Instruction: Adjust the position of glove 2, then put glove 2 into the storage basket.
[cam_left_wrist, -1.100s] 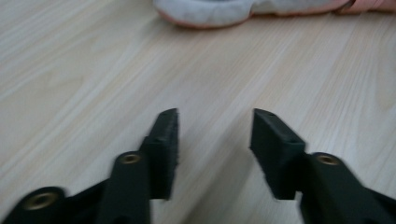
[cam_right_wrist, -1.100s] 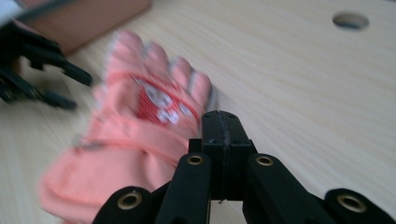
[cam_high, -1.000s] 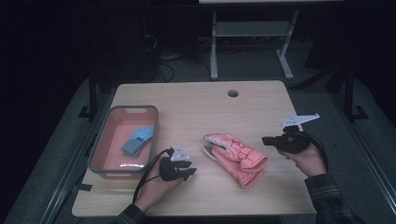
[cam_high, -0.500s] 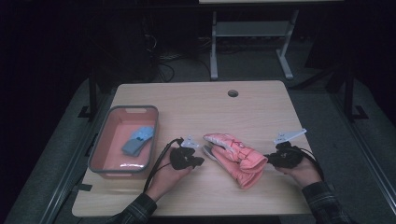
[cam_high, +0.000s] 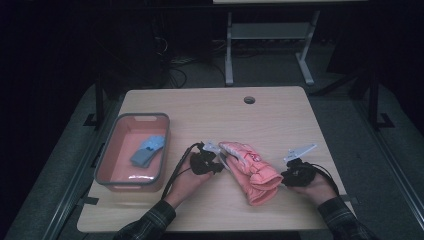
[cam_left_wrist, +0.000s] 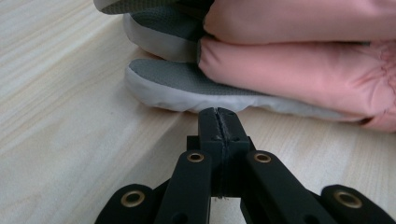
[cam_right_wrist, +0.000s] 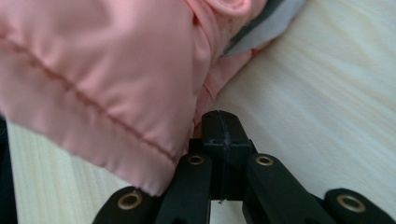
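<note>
A pink padded glove (cam_high: 252, 170) with grey and white fingertips lies on the wooden table (cam_high: 210, 115), cuff toward the front. My left gripper (cam_high: 220, 162) rests at the glove's finger end. In the left gripper view its jaws (cam_left_wrist: 218, 114) are pressed together with nothing between them, and the tip sits against the white edge of a glove finger (cam_left_wrist: 187, 88). My right gripper (cam_high: 285, 177) is at the cuff end. Its jaws (cam_right_wrist: 223, 119) are also shut and empty, close beside the pink cuff fabric (cam_right_wrist: 93, 60).
A red tray with a grey rim (cam_high: 131, 116) stands at the table's left and holds a blue cloth item (cam_high: 148, 150). A round cable hole (cam_high: 249, 99) sits near the far edge. A metal stand (cam_high: 270, 30) is on the floor beyond the table.
The left gripper has slid right up to the glove's fingertips. The right gripper has come down and left from a raised spot to the glove's cuff.
</note>
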